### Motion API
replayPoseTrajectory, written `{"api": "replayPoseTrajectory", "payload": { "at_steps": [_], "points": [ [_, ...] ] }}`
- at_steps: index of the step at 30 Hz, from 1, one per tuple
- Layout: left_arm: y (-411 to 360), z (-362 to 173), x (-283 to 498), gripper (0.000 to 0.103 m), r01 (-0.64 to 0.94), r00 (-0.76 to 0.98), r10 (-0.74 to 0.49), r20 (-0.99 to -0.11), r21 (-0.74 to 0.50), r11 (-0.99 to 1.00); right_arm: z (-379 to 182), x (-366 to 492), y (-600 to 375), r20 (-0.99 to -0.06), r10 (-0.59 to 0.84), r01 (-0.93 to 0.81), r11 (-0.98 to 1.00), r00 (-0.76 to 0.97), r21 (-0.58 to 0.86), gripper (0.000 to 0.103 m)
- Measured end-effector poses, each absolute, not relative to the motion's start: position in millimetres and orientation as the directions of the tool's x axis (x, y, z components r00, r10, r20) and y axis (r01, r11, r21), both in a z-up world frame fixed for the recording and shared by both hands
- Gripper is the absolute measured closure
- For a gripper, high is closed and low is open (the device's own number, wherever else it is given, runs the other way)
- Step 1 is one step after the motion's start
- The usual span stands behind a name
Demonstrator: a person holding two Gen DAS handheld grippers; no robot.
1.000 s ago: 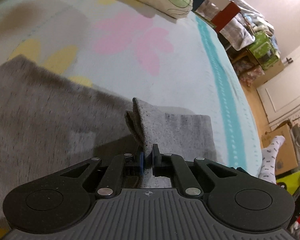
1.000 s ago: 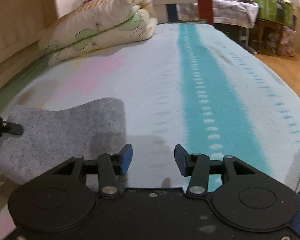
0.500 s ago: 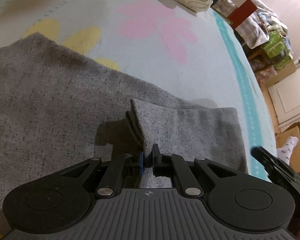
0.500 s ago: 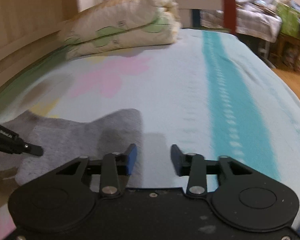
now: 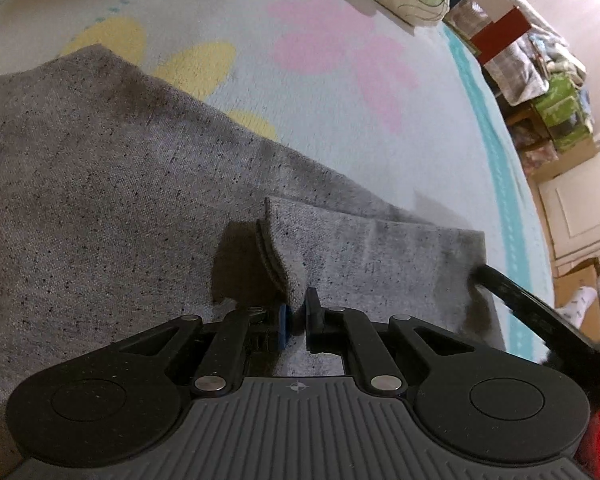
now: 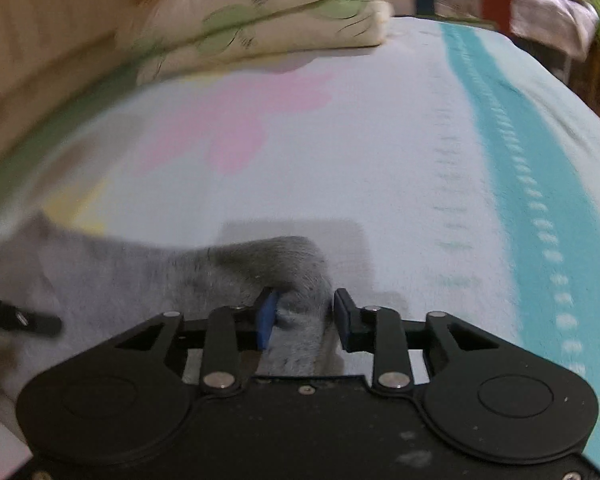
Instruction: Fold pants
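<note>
Grey pants (image 5: 100,200) lie spread on the flowered bed cover (image 5: 340,120). My left gripper (image 5: 296,316) is shut on a raised fold of the pants' edge, and the folded-over layer (image 5: 380,256) rests on the cloth below. In the right wrist view, a corner of the pants (image 6: 300,264) bulges up between the fingers of my right gripper (image 6: 304,312). Its jaws stand partly apart: the blue pad (image 6: 266,316) touches the cloth, the other pad stays just clear. One right finger (image 5: 500,292) shows at that corner in the left wrist view.
A folded quilt (image 6: 260,20) lies at the head of the bed. A teal stripe (image 6: 520,140) runs along the cover's right side. Beyond the bed edge are cluttered shelves (image 5: 560,128), a cardboard box (image 5: 580,280) and a person's socked foot (image 5: 580,300).
My left gripper has sunk with the fold, which now lies over the spread pants. My right gripper narrowed its jaws and slid left, so the pants' corner now sits between its fingers.
</note>
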State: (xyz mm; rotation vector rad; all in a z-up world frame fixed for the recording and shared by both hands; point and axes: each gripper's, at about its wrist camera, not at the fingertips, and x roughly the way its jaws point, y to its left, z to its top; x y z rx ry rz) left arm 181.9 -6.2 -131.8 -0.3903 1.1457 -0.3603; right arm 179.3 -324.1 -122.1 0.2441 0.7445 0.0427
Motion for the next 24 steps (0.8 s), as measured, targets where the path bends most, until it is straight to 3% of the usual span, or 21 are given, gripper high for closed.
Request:
{"api": "replayPoseTrajectory", "payload": {
  "at_steps": [2, 6, 11, 15, 24],
  "points": [
    [-4, -130, 180, 0.095, 0.082, 0.372, -0.469, -0.801, -0.475, 0.876, -110, 159, -327, -0.655, 0.101, 0.066, 0.972, 0.749, 0.225, 0.071],
    [-4, -123, 180, 0.095, 0.086, 0.381, -0.477, -0.792, -0.483, 0.871, -101, 107, -329, -0.688, 0.087, 0.116, 0.963, 0.72, 0.243, 0.054],
    [-6, -120, 178, 0.095, 0.082, 0.385, -0.475, -0.791, -0.484, 0.871, -108, 63, -309, -0.74, 0.076, 0.122, 0.97, 0.668, 0.21, 0.045],
    [-8, -118, 178, 0.095, 0.076, 0.385, -0.474, -0.792, -0.485, 0.871, -122, 52, -289, -0.772, 0.071, 0.093, 0.982, 0.632, 0.167, 0.045],
    [-11, -118, 180, 0.095, 0.071, 0.38, -0.469, -0.797, -0.48, 0.874, -125, 66, -299, -0.742, 0.062, 0.157, 0.963, 0.668, 0.221, 0.045]
  ]
}}
